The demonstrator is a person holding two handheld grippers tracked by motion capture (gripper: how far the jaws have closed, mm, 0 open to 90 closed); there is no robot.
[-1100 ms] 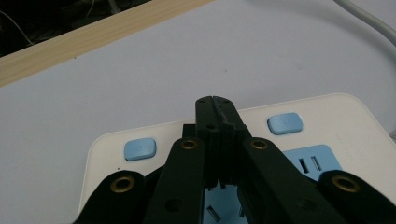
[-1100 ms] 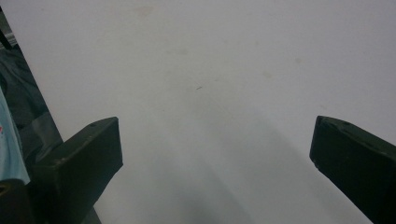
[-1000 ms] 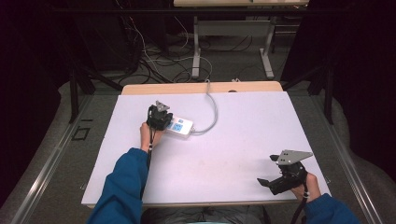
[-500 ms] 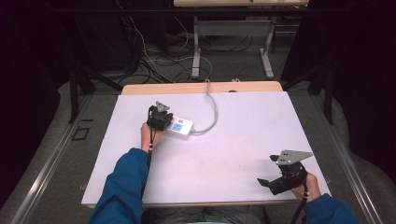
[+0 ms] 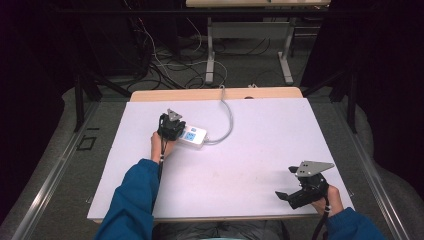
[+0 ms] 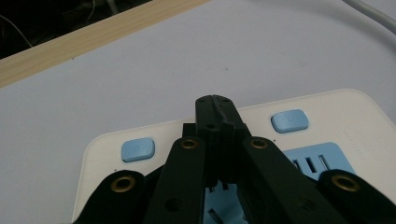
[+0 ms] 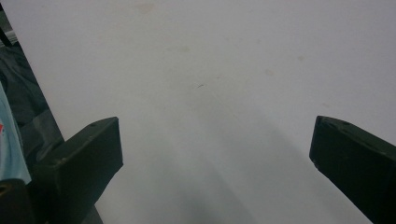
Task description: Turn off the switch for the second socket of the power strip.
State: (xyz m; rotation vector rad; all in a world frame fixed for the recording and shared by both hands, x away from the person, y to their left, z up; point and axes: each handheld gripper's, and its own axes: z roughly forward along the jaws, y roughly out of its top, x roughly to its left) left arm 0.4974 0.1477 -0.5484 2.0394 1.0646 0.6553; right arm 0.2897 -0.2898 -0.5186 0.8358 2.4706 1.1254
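Note:
A white power strip (image 5: 196,136) with blue sockets lies on the white table sheet (image 5: 250,150), left of centre. Its white cable (image 5: 228,117) curves away over the far edge. My left gripper (image 5: 171,128) is at the strip's left end. In the left gripper view the left gripper (image 6: 215,100) is shut, jaws pressed together above the power strip (image 6: 327,109), between two blue buttons (image 6: 137,149). Nothing shows between the jaws. My right gripper (image 5: 285,182) hangs open near the front right corner, far from the strip. In its own view the right gripper (image 7: 215,140) spans bare sheet.
A wooden table edge (image 5: 215,93) runs along the far side of the sheet. Beyond it on the floor are tangled cables (image 5: 170,65) and metal table legs (image 5: 210,55). Blue sleeves (image 5: 132,200) come in from the bottom.

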